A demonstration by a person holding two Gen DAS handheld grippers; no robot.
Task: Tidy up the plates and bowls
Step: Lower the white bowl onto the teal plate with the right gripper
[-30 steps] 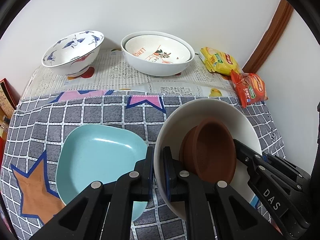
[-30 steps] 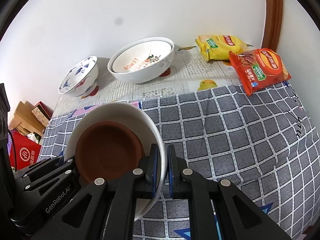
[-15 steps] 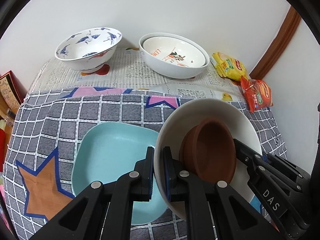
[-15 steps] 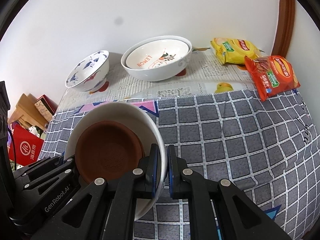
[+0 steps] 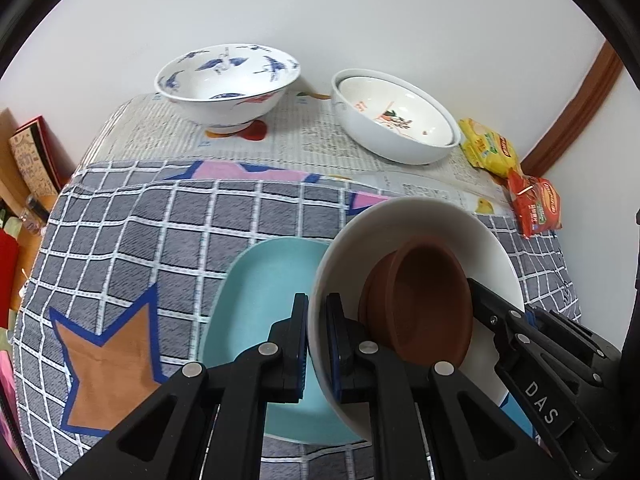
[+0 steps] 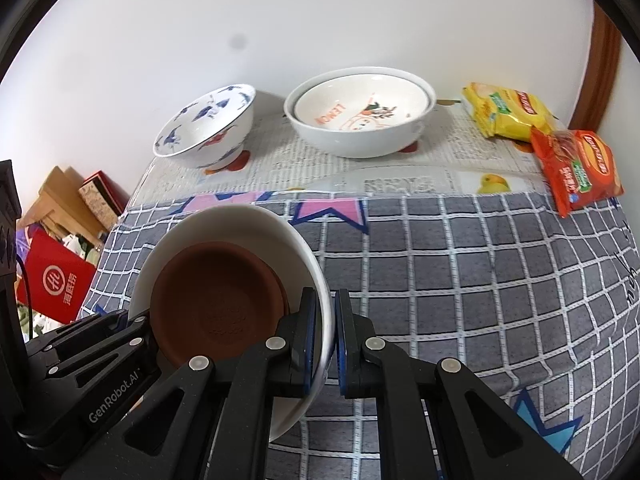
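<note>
Both grippers hold one white bowl point(image 5: 424, 220) with a brown dish point(image 5: 424, 300) inside, lifted and tilted. My left gripper point(image 5: 317, 320) is shut on its left rim. My right gripper point(image 6: 327, 316) is shut on its right rim point(image 6: 320, 280); the brown dish point(image 6: 216, 308) shows here too. A light blue square plate point(image 5: 264, 288) lies on the checked cloth under and left of the bowl. At the back stand a blue-patterned bowl point(image 5: 228, 80) and a white bowl with a lemon-print bowl nested in it point(image 5: 396, 116).
Yellow snack bag point(image 6: 508, 112) and red snack bag point(image 6: 576, 168) lie at the back right on the newspaper. The table's left edge drops to boxes and a red bag point(image 6: 56, 284) on the floor. A wall closes the back.
Both grippers and the held white bowl have moved forward and left over the light blue plate. The back bowls look nearer.
</note>
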